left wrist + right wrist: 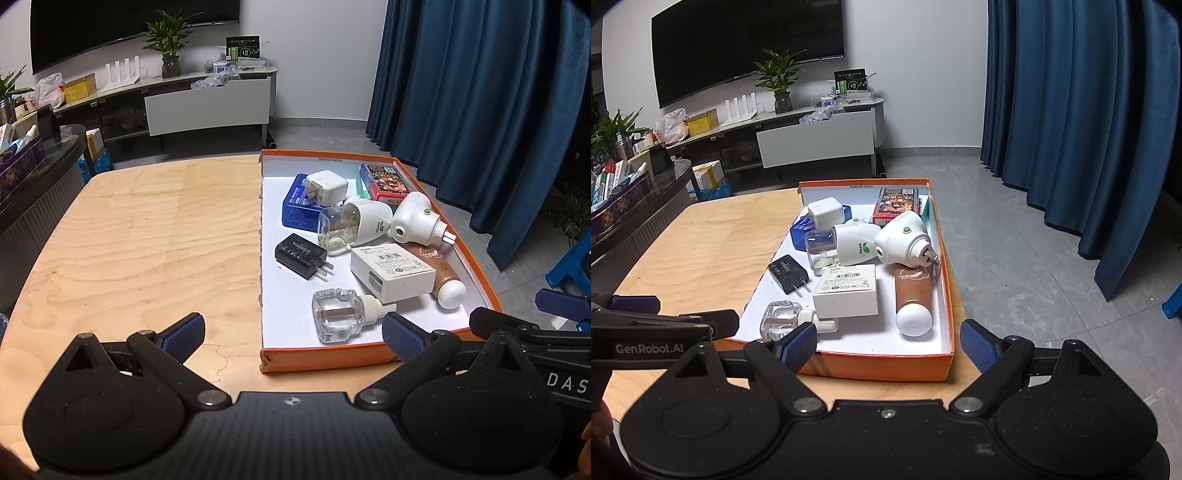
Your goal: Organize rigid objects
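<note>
Dim, cool indoor light, perhaps from overhead; soft shadows inside the orange box point(480, 266). Both fisheye views bow strongly at edges, corners vignetted black.

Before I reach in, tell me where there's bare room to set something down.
The wooden table left of the orange box is bare. Inside the box, a white strip lies along the left wall above the black charger, and the near right corner below the brown tube is free. The far middle is crowded, with items overlapping.

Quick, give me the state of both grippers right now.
Left gripper: jaws open, holding nothing, near the orange box.
Right gripper: jaws open, holding nothing.
</note>
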